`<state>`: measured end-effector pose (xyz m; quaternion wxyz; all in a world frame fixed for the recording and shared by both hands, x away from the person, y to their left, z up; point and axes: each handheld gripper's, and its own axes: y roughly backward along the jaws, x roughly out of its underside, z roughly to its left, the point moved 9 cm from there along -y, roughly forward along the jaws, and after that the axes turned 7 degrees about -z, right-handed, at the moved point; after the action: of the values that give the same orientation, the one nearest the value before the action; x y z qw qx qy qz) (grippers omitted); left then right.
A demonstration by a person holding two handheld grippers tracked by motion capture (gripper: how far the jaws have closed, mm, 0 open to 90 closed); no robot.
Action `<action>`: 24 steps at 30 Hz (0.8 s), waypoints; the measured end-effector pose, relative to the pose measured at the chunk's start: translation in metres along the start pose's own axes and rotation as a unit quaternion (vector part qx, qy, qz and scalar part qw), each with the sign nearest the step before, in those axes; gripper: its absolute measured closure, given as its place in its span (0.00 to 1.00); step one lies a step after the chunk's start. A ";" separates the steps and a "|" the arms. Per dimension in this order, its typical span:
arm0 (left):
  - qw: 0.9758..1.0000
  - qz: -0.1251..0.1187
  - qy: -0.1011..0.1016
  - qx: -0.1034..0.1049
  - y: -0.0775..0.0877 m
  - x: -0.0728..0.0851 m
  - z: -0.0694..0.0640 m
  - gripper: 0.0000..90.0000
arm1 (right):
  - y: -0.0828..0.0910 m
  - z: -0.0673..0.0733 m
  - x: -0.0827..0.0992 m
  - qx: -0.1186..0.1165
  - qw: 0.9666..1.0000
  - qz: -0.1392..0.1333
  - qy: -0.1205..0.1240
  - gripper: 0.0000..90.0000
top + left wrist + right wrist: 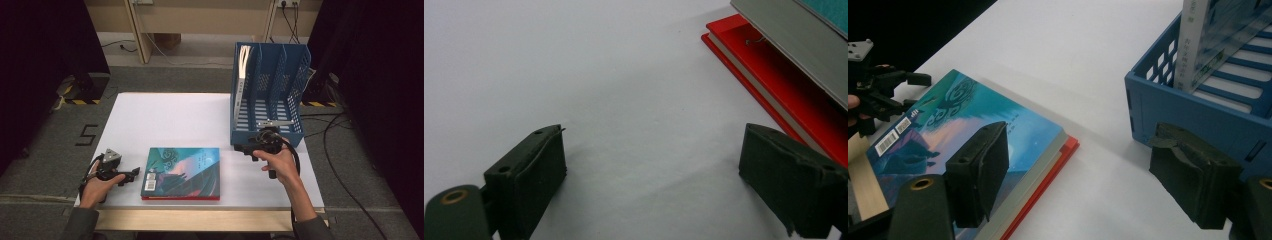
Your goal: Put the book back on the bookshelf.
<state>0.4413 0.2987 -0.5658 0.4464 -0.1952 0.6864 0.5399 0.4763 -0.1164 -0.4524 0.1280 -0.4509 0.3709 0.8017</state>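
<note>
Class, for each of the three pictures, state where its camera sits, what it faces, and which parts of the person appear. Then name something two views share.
High view: above the person's side, facing forward and down on the white table; both forearms, left claw, right claw.
Left gripper view: on the left claw, low over the table, red book ahead; open jaws.
Right gripper view: on the right claw, facing the picture book and blue rack; open jaws.
Shared: all three show the stacked books.

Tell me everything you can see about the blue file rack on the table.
The blue file rack looks like plastic, with perforated dividers forming upright slots and a slatted floor. It stands upright at the table's far right. One white-spined book stands in its leftmost slot; the other slots look empty. The right gripper hovers just before its front wall, open.
</note>
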 end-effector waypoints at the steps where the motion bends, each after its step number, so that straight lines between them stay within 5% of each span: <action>1: 1.000 0.000 0.000 0.000 0.000 0.000 0.000 0.12 | 0.001 0.000 0.001 0.000 1.000 0.001 -0.004 0.27; 24: 1.000 0.000 0.000 0.000 0.000 0.000 0.000 0.12 | -0.018 0.021 0.057 -0.031 0.998 0.055 -0.014 0.26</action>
<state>0.4413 0.2987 -0.5658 0.4465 -0.1955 0.6865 0.5396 0.4415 -0.0965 -0.5011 0.0745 -0.4225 0.3688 0.8246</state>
